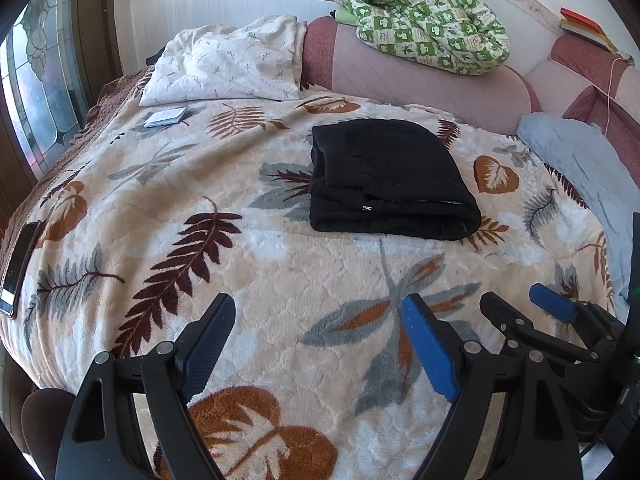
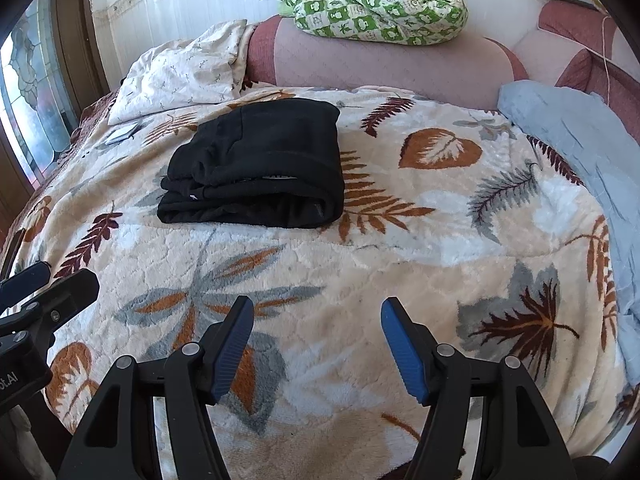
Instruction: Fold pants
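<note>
Black pants (image 1: pixel 390 180) (image 2: pixel 260 168) lie folded into a thick, compact bundle on the leaf-patterned blanket (image 1: pixel 240 248) (image 2: pixel 400 248), toward the far side of the bed. My left gripper (image 1: pixel 320 320) hovers open over the near part of the blanket, well short of the pants, with nothing between its blue pads. My right gripper (image 2: pixel 318 320) is likewise open and empty, near the bed's front edge, to the right of the left one. The right gripper (image 1: pixel 520 304) also shows at the lower right of the left wrist view, and the left gripper (image 2: pixel 52 280) at the left edge of the right wrist view.
A white pillow (image 1: pixel 232 64) and a small card pack (image 1: pixel 166 117) lie at the far left. A green checked quilt (image 1: pixel 424 20) sits on the pink headboard (image 1: pixel 400 76). A light blue cloth (image 1: pixel 580 168) lies at the right; a phone (image 1: pixel 20 264) rests on the left edge.
</note>
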### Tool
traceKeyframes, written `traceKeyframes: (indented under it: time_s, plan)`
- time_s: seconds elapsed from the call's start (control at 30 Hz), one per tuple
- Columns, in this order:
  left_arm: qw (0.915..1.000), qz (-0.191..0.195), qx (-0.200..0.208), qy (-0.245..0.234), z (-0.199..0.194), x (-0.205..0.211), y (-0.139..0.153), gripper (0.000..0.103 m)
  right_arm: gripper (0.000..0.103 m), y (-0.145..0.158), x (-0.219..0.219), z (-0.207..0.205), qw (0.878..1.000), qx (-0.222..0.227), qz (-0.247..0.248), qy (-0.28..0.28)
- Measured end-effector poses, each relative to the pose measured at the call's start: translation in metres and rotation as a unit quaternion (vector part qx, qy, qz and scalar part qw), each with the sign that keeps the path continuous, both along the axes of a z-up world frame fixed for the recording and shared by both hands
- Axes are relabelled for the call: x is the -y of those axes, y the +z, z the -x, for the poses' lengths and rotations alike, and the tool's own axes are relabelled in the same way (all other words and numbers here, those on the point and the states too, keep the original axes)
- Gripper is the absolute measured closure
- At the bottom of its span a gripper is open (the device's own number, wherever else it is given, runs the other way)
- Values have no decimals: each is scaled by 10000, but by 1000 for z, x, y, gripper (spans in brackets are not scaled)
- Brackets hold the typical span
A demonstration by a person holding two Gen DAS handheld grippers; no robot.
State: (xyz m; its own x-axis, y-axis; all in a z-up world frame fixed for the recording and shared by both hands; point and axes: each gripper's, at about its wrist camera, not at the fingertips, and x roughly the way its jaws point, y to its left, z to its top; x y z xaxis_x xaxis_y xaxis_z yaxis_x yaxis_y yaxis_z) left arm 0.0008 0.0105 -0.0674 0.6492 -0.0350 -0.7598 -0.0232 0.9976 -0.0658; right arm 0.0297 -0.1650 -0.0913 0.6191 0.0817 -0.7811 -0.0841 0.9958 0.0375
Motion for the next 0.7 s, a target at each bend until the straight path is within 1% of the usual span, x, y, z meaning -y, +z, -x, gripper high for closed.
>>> traceKeyframes:
  time_s: [0.33, 0.47, 0.7]
  plan:
    - [10000, -1, -28, 9, -1, 0, -4, 18, 31, -3, 0, -1, 10000, -41, 36, -5]
    - [10000, -4, -44, 66, -2, -5, -7, 18, 31, -4, -2, -1, 9998, -62, 204, -42]
    - [9999, -98, -58, 43, -1, -3, -7, 18, 31, -2, -3, 1, 9974, 55, 702, -143]
